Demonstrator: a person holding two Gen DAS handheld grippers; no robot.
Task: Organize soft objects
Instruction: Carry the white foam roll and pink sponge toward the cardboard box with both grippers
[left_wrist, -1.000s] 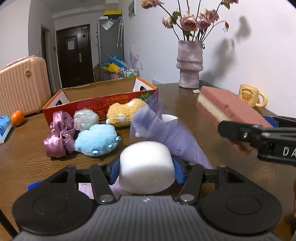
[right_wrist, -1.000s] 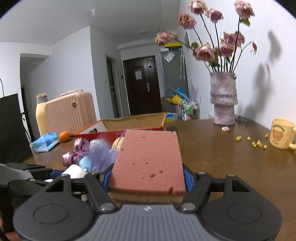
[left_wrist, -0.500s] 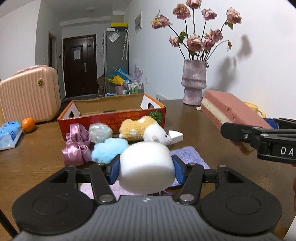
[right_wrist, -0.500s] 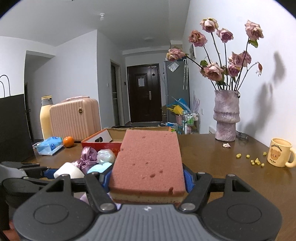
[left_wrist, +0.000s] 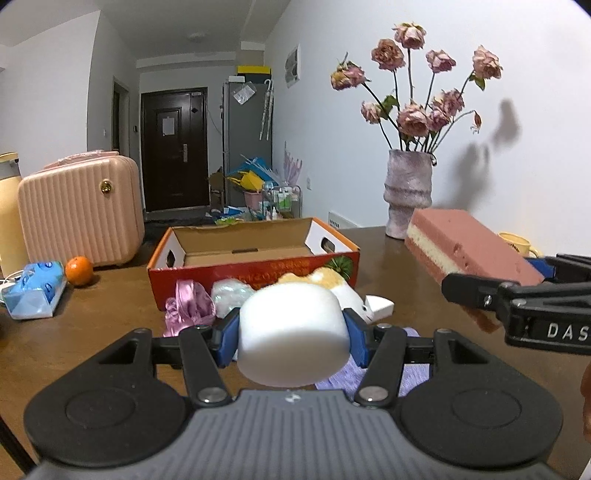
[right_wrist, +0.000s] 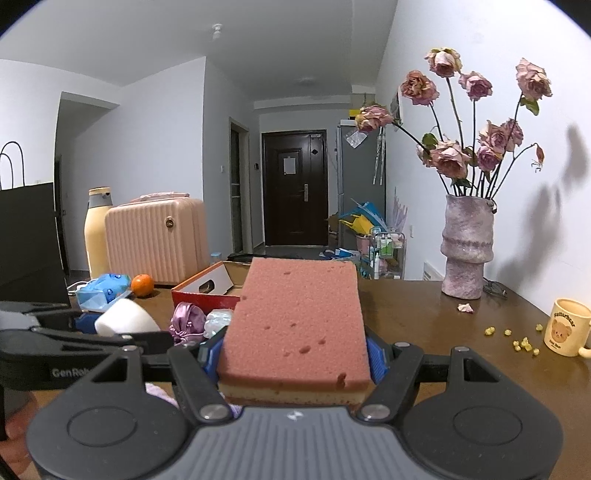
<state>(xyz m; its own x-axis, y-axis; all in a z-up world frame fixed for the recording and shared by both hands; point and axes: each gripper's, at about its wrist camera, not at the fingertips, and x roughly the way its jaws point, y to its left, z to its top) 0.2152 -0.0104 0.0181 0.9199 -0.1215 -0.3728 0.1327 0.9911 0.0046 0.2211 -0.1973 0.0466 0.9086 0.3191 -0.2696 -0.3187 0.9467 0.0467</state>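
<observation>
My left gripper (left_wrist: 293, 334) is shut on a white foam cylinder (left_wrist: 293, 332) and holds it above the table, in front of an open red cardboard box (left_wrist: 255, 267). My right gripper (right_wrist: 295, 354) is shut on a pink layered sponge (right_wrist: 299, 314), also held in the air; the sponge shows in the left wrist view (left_wrist: 465, 251) to the right. On the table before the box lie a pink satin scrunchie (left_wrist: 188, 301), a pale crinkly ball (left_wrist: 231, 295), a yellow-white plush (left_wrist: 347, 291) and a purple cloth (left_wrist: 413, 373).
A vase of dried roses (right_wrist: 467, 247) stands at the back right by the wall. A yellow bear mug (right_wrist: 567, 326) and scattered crumbs (right_wrist: 517, 338) lie to the right. An orange (left_wrist: 78, 270), a tissue pack (left_wrist: 35, 291), a pink suitcase (left_wrist: 79, 214) and a yellow bottle (right_wrist: 96, 230) are at left.
Both grippers have risen with their loads and now look more level over the table. The purple cloth that was moving has settled flat on the table below the left gripper.
</observation>
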